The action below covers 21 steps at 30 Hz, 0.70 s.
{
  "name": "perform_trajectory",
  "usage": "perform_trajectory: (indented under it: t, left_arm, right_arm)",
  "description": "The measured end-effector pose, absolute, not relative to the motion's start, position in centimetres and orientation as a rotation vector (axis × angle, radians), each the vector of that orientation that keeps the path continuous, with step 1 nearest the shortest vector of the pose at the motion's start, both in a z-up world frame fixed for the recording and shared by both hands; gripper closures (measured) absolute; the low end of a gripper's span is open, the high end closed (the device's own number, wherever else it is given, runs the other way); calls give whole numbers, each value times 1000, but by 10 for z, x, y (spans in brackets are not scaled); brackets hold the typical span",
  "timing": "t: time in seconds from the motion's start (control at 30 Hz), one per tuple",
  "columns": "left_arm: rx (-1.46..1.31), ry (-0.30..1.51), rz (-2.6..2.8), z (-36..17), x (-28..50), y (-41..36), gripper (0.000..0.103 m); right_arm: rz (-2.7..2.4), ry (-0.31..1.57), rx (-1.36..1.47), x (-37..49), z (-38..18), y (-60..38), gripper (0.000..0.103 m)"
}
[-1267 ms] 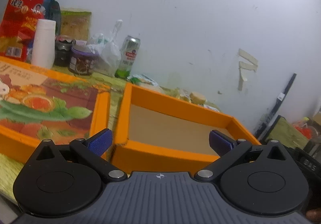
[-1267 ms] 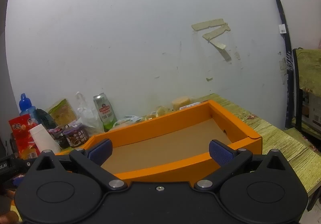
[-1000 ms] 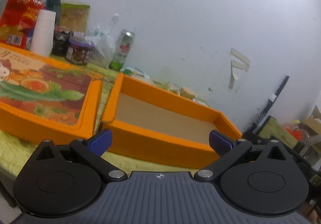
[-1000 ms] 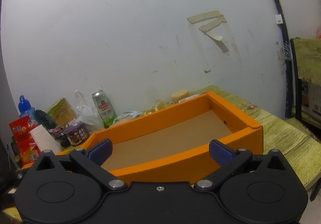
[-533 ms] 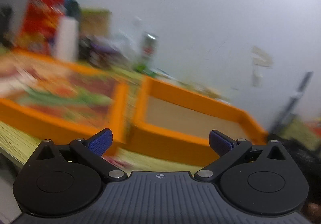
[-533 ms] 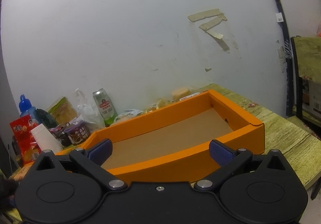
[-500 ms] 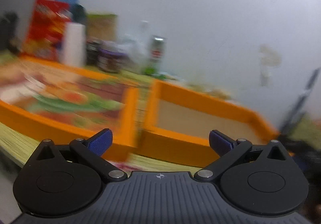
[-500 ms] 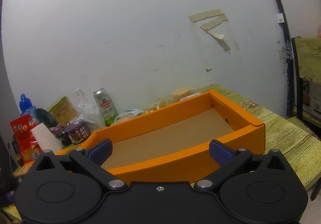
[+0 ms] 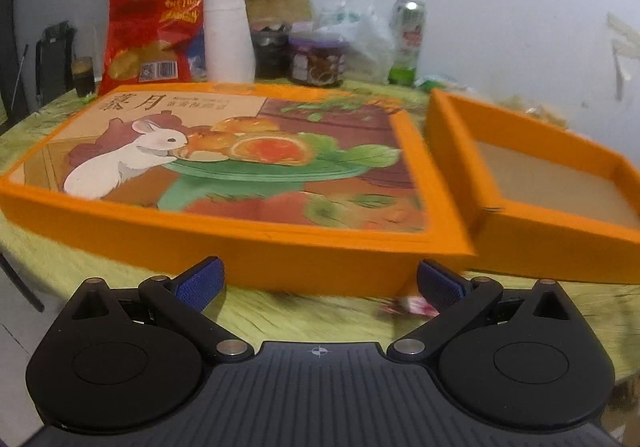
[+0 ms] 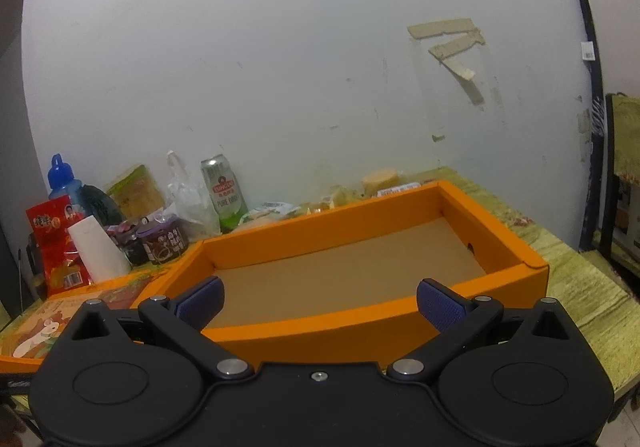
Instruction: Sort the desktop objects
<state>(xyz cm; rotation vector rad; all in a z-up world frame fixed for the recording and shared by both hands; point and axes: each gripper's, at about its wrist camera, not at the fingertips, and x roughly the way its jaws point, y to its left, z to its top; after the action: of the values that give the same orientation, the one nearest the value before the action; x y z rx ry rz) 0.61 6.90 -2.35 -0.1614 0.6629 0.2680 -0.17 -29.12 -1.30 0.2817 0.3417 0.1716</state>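
An orange box lid (image 9: 248, 151) with a rabbit picture lies on the green table in the left wrist view. To its right sits the empty orange box tray (image 9: 560, 187), also filling the right wrist view (image 10: 360, 263). My left gripper (image 9: 318, 283) is open, low in front of the lid's near edge. A small pink wrapped candy (image 9: 412, 305) lies on the table by its right fingertip. My right gripper (image 10: 318, 305) is open at the tray's near wall, holding nothing.
Against the back wall stand a red snack bag (image 9: 152, 35), a white paper roll (image 9: 228, 39), a blue-capped bottle (image 10: 60, 179), dark jars (image 9: 318, 61), a plastic bag (image 10: 184, 199) and a green can (image 10: 224, 191). A chair (image 10: 620, 175) stands at the far right.
My left gripper has swung left and dropped lower, so the lid now fills its view and the tray sits at the right. The right gripper has barely moved.
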Motion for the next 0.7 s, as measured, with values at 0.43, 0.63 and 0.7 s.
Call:
perform_trajectory:
  t: [0.43, 0.63, 0.7]
  left_arm:
    - [-107, 623, 140, -26, 3, 71, 0]
    - [-154, 571, 69, -10, -7, 49, 0]
    - [-158, 544, 37, -2, -5, 42, 0]
  right_arm:
    - [95, 362, 293, 5, -18, -297, 0]
    - [84, 398, 313, 11, -22, -303, 0]
    - [65, 411, 306, 12, -22, -304, 0]
